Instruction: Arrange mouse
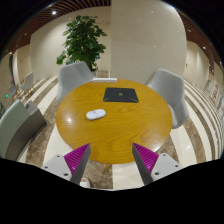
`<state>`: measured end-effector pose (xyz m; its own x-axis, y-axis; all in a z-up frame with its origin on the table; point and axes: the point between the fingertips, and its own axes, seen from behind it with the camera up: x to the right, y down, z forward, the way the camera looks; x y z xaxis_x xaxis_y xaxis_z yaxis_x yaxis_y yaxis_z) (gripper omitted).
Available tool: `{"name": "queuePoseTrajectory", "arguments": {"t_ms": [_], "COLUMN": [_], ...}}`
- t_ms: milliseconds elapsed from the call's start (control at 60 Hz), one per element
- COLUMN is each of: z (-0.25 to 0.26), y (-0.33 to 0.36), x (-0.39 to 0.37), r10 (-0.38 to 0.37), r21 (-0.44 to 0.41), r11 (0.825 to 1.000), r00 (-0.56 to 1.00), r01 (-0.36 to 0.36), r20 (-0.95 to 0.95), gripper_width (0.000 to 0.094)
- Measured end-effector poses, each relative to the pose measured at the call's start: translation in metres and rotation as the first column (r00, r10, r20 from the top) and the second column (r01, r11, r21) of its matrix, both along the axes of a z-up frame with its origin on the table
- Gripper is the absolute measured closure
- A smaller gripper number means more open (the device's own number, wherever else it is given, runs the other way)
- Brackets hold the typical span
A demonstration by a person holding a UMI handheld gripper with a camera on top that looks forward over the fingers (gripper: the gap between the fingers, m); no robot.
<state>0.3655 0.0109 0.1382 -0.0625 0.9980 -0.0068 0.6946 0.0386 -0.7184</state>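
Lying on round wooden table, small white plastic mouse is seen well ahead of gripper, left of black rectangular pad. Fingers held apart, empty. Mouse judged light, rigid, slippery; side grasp advised.

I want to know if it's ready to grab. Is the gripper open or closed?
Open. The gripper has a wide gap between its two purple pads, with nothing held. The white mouse lies on the round table, beyond them.
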Motion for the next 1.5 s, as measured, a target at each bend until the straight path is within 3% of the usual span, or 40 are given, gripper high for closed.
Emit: {"name": "queuePoseTrajectory", "arguments": {"t_ms": [383,867,1300,1500], "z": [-0.017,-0.071,-0.148,-0.151], "y": [-0.077,-0.13,-0.127,-0.128], "x": [-0.018,-0.116,-0.221,-0.265], "r10": [0.069,-0.002,-0.097,-0.094], "r21": [-0.031,-0.039,-0.037,-0.041], "r11": [0.997,0.999,0.994,0.994], "r00": [0.997,1.0,0.992,0.994], "r01": [-0.068,0.003,0.1,0.097], "r20": [0.035,0.026,0.087,0.061], "gripper_width": [0.0068,0.0065,0.0062,0.007]}}
